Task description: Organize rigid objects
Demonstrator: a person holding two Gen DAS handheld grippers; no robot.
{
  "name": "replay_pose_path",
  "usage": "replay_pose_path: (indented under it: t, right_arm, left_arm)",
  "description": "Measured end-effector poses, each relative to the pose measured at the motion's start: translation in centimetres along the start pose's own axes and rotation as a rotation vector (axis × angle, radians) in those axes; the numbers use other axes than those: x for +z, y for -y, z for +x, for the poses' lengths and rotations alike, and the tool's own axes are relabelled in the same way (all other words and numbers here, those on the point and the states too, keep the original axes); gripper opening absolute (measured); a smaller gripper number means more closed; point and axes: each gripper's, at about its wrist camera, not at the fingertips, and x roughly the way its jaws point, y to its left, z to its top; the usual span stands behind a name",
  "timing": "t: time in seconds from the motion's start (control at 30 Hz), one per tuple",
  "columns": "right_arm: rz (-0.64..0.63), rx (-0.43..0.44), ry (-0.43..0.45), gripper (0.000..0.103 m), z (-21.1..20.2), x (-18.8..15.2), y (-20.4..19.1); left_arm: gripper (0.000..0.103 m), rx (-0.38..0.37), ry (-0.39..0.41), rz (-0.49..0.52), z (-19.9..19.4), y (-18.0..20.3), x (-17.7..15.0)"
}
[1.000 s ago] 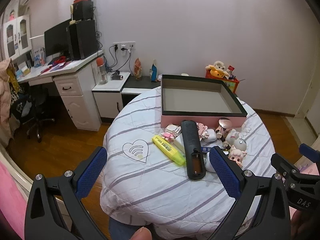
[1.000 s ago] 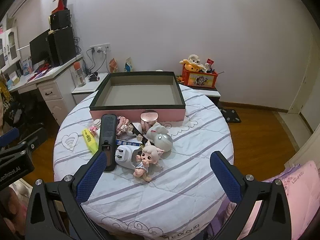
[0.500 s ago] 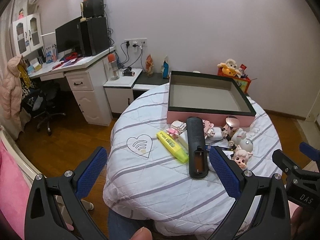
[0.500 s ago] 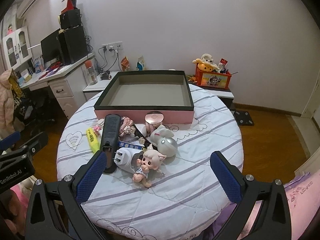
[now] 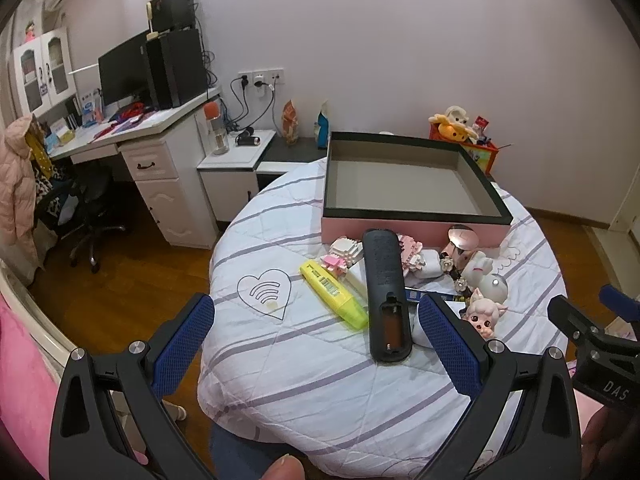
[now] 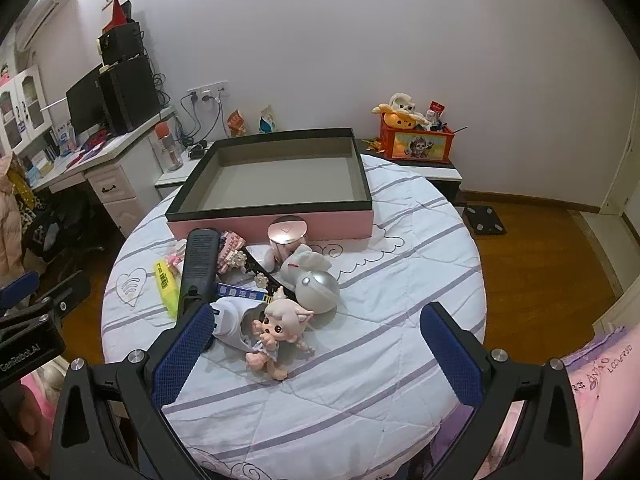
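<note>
The white charger point(image 6: 234, 322) sits partly behind a blue pad (right view) — the blue card's point(image 6: 240, 292) print is unreadable.

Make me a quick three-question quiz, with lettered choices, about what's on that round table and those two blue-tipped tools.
1. Where does the black remote control lie?
A. inside the box
B. on the bedspread in front of the box
C. on the floor

2. What colour is the highlighter?
A. yellow
B. green
C. red

3. What is the state of the pink box?
A. closed with a lid
B. open and full of toys
C. open and empty

Answers:
1 B: the remote rests among the clutter just before the box's pink front wall.
2 A: its body is bright yellow, lying left of the remote.
3 C: only the bare grey floor of the box shows; both the left tool and the right tool are open and hold nothing.
</note>
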Motion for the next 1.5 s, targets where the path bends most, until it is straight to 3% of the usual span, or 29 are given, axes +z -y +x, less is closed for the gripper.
replay_pose_path:
  t: [1.5]
  right_arm:
    - [-0.017, -0.002, -0.010, 0.103, 0.4, 0.0, -1.1]
  left_arm:
    - [0.103, -0.007, -0.016, -0.024, 0.5, -1.2, -0.7]
